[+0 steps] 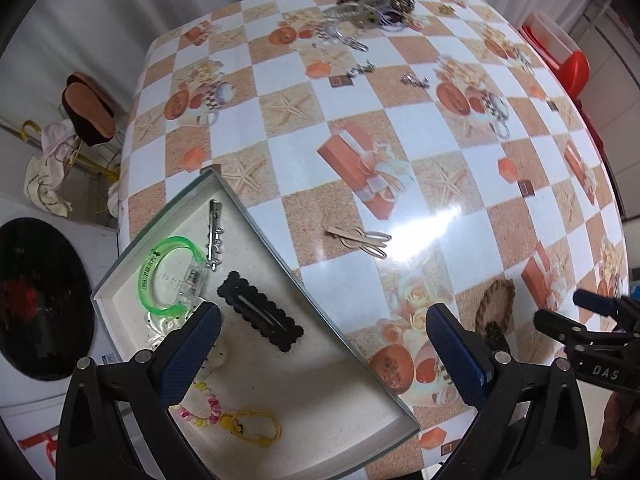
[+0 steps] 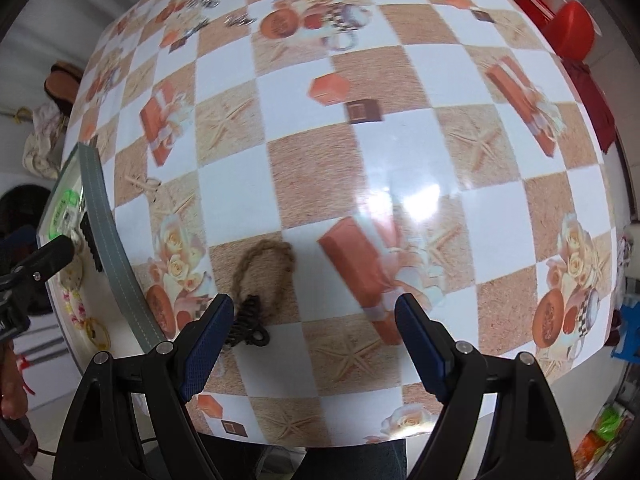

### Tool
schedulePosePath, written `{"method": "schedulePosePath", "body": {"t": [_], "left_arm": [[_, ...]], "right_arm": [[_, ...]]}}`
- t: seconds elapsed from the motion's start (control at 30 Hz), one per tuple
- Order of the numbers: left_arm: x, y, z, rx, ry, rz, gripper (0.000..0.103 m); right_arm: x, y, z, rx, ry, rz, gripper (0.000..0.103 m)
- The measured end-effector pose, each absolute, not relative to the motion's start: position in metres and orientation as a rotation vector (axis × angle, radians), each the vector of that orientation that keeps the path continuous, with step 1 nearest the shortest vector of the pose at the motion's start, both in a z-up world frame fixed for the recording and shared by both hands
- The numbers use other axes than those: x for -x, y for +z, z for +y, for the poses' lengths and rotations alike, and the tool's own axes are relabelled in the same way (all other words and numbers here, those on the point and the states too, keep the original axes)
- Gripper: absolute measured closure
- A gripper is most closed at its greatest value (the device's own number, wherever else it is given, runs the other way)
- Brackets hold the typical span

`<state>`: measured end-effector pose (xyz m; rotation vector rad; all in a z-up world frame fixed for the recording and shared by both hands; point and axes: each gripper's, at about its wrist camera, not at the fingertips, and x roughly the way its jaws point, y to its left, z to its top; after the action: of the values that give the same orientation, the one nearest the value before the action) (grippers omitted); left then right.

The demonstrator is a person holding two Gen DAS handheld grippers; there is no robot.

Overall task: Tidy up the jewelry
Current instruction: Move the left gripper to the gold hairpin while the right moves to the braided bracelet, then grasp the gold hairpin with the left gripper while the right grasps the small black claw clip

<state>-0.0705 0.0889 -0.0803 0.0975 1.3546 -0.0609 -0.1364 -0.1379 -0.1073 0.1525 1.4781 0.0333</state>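
A white tray (image 1: 248,216) at the table's near left holds a green bangle (image 1: 150,280), a black hair clip (image 1: 260,312), a silver hair pin (image 1: 214,236) and a bead bracelet (image 1: 208,404). My left gripper (image 1: 324,344) is open and empty, hovering over the tray's right rim. A brown rope bracelet (image 2: 260,276) lies on the table just ahead of my right gripper's left finger; it also shows in the left wrist view (image 1: 496,308). My right gripper (image 2: 314,332) is open and empty above the table's near edge. The tray's wall (image 2: 100,208) shows in the right wrist view.
A wooden clip with wire loops (image 1: 360,238) lies mid-table. A pile of jewelry (image 1: 372,4) and small silver pieces (image 1: 414,80) lie at the far side. A red container (image 2: 568,32) stands off the far right. The table carries a checkered cloth (image 2: 320,160).
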Motion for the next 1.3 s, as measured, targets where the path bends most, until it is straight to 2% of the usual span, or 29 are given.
{"method": "schedulePosePath", "body": {"t": [0.33, 0.93, 1.1, 1.3], "left_arm": [[0.068, -0.086, 0.099, -0.032, -0.051, 1.339, 0.000], [0.038, -0.109, 0.062, -0.008, -0.120, 1.361, 0.000], [0.028, -0.120, 0.053, 0.017, -0.117, 1.383, 0.000], [0.018, -0.138, 0.049, 0.066, -0.070, 1.428, 0.000]], "right_arm": [[0.146, -0.122, -0.165, -0.282, 0.014, 1.486, 0.018], [0.136, -0.151, -0.082, 0.092, 0.042, 1.456, 0.018], [0.130, -0.149, -0.086, 0.141, 0.019, 1.421, 0.025], [0.113, -0.144, -0.118, 0.103, -0.026, 1.401, 0.027]]}}
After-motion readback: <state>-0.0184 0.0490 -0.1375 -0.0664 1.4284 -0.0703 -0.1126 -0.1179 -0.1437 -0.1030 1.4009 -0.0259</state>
